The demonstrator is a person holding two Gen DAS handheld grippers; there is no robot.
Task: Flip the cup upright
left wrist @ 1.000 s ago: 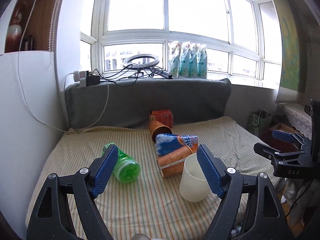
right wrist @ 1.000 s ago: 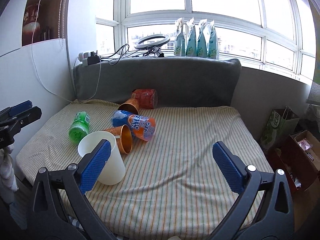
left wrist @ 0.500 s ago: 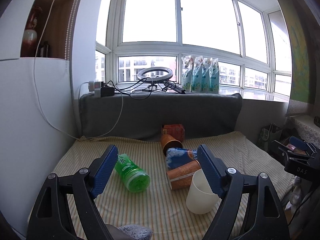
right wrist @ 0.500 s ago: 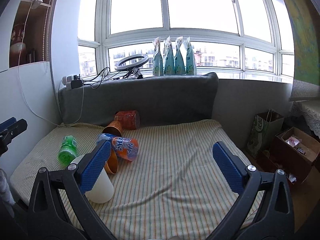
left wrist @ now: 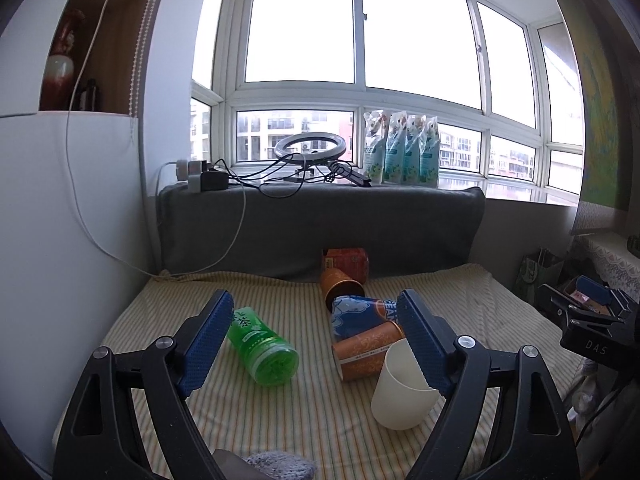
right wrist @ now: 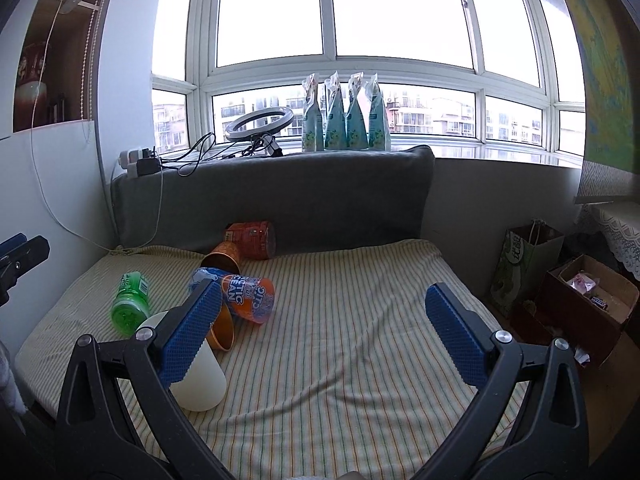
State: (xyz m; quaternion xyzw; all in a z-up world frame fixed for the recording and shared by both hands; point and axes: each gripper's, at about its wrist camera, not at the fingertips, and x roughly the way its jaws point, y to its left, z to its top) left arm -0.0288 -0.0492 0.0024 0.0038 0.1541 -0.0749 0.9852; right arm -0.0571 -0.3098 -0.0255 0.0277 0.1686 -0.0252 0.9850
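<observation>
A plain white cup [left wrist: 400, 394] stands upright, mouth up, on the striped cloth [left wrist: 312, 412] near its front edge; in the right wrist view the cup [right wrist: 200, 376] is partly behind my left finger. My left gripper [left wrist: 316, 344] is open and empty, raised behind the cup, whose rim sits behind the right finger. My right gripper [right wrist: 324, 334] is open and empty over bare cloth to the cup's right. An orange patterned cup [left wrist: 366, 354] lies on its side just behind the white cup.
A green bottle [left wrist: 262, 344], a blue-orange can [left wrist: 360, 314], another orange cup [left wrist: 340, 286] and a red can [left wrist: 348, 260] lie on the cloth. A grey cushion [left wrist: 320, 228] backs them. Cables and pouches [left wrist: 400, 154] sit on the sill. Boxes [right wrist: 584, 304] stand on the floor right.
Both grippers have pulled back and tilted upward, so the objects sit lower and smaller in view. The white cup stays upright in place.
</observation>
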